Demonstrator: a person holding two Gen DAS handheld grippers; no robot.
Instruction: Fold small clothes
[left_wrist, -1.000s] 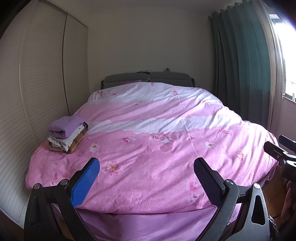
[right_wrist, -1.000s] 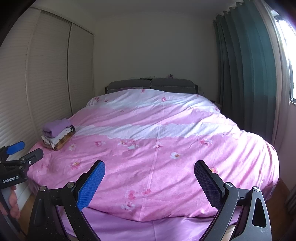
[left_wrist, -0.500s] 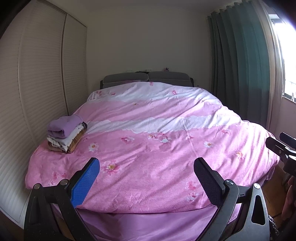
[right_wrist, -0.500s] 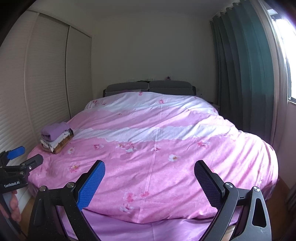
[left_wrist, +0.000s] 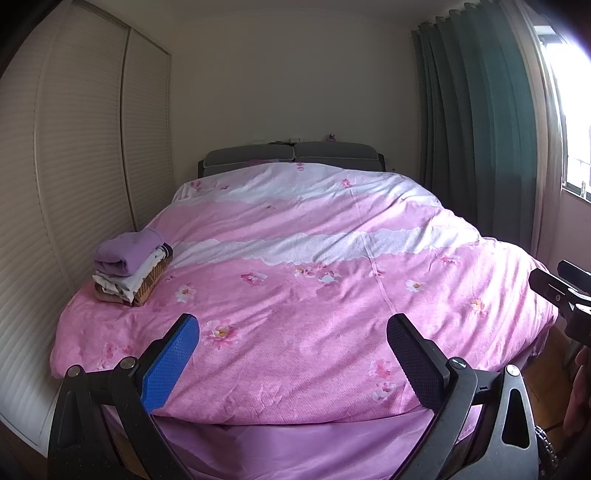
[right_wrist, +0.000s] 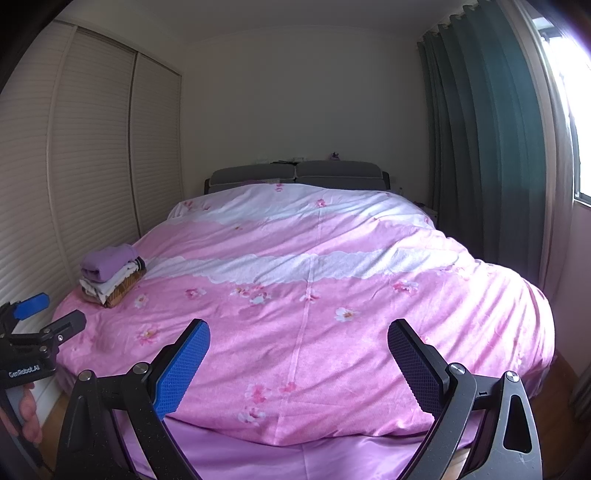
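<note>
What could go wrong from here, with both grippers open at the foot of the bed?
1. The folded stack sits near the left edge of the duvet; a careless reach by the left gripper could topple it or push it off.
2. The top purple garment looks bulky and loosely rolled, so it may unfold if grabbed.
3. No unfolded clothes are visible, so the right gripper has no clear target.

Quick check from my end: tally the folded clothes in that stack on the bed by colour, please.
Stack of folded clothes, layers as far as they show:
Purple: 1
White/cream: 1, maybe more; edges blur
Brown patterned: 1
Total: 3 visible colour layers; both grippers empty.
</note>
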